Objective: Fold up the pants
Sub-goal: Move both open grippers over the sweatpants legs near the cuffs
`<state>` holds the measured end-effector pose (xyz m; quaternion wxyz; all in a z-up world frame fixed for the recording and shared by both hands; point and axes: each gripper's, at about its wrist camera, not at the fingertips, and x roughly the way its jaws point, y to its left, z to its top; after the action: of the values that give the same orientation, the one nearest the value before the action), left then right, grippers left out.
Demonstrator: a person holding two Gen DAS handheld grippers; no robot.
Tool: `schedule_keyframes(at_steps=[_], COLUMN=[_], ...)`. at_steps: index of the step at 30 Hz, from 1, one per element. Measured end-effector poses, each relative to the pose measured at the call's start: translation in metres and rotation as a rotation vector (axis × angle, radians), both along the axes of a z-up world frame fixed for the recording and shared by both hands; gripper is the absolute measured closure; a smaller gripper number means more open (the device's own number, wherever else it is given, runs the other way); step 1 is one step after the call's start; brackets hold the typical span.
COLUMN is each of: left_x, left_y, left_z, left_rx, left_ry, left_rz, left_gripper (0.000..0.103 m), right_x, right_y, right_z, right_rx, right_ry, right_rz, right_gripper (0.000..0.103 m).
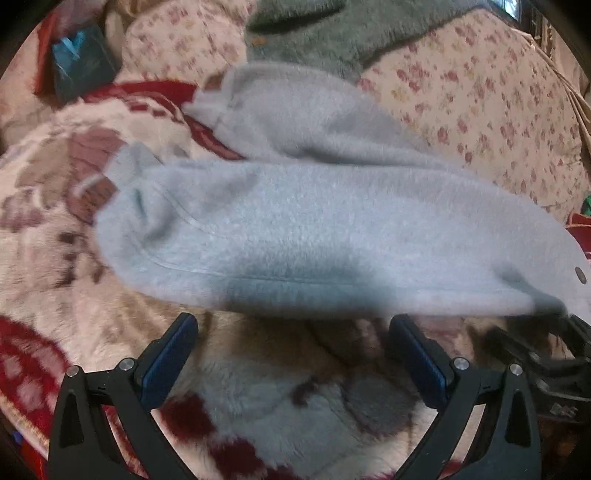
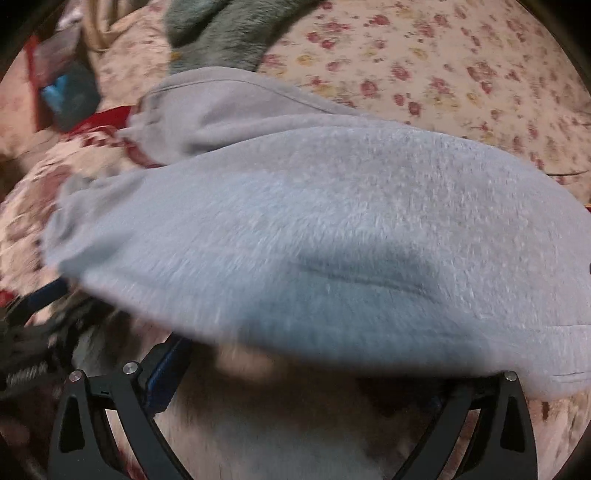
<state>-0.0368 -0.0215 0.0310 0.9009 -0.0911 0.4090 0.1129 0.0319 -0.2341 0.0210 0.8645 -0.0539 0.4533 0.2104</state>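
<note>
Light grey fleece pants lie on a patterned blanket, both legs reaching to the far left. My left gripper is open and empty, its blue-padded fingertips just short of the pants' near edge. In the right wrist view the pants fill the middle and their near edge drapes over my right gripper, hiding the fingertips. Its jaws stand wide apart, one blue pad showing at the left. The right gripper also shows at the right edge of the left wrist view.
A red, cream and brown fleece blanket lies under the pants. A floral sheet covers the far right. A dark grey fluffy blanket lies at the back. A teal object sits at the far left.
</note>
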Motion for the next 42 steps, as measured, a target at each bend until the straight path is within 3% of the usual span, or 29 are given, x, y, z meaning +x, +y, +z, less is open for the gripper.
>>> schedule_keyframes(at_steps=[6, 11, 17, 31, 37, 42], left_x=[-0.015, -0.020, -0.026, -0.039, -0.045, -0.049], left_y=[-0.021, -0.041, -0.056, -0.067, -0.054, -0.013], left_z=[0.027, 0.038, 0.044, 0.046, 0.042, 0.040], left_rx=[-0.020, -0.011, 0.032, 0.010, -0.015, -0.074], left_ry=[-0.075, -0.091, -0.089, -0.085, -0.074, -0.069], left_rz=[0.004, -0.003, -0.019, 0.000, 0.033, 0.111], left_gripper=[0.000, 0.000, 0.000, 0.000, 0.000, 0.000], right_x=[-0.034, -0.044, -0.044, -0.059, -0.060, -0.056], right_y=[-0.030, -0.047, -0.059, -0.079, -0.091, -0.094], right_z=[0.029, 0.050, 0.052, 0.051, 0.046, 0.040], right_rx=[0.036, 0.075, 0.104, 0.097, 0.092, 0.091], right_ry=[-0.041, -0.075, -0.045, -0.057, -0.037, -0.016], right_rz=[0.116, 0.112, 0.094, 0.093, 0.088, 0.081], right_gripper=[0.002, 0.001, 0.001, 0.001, 0.001, 0.001])
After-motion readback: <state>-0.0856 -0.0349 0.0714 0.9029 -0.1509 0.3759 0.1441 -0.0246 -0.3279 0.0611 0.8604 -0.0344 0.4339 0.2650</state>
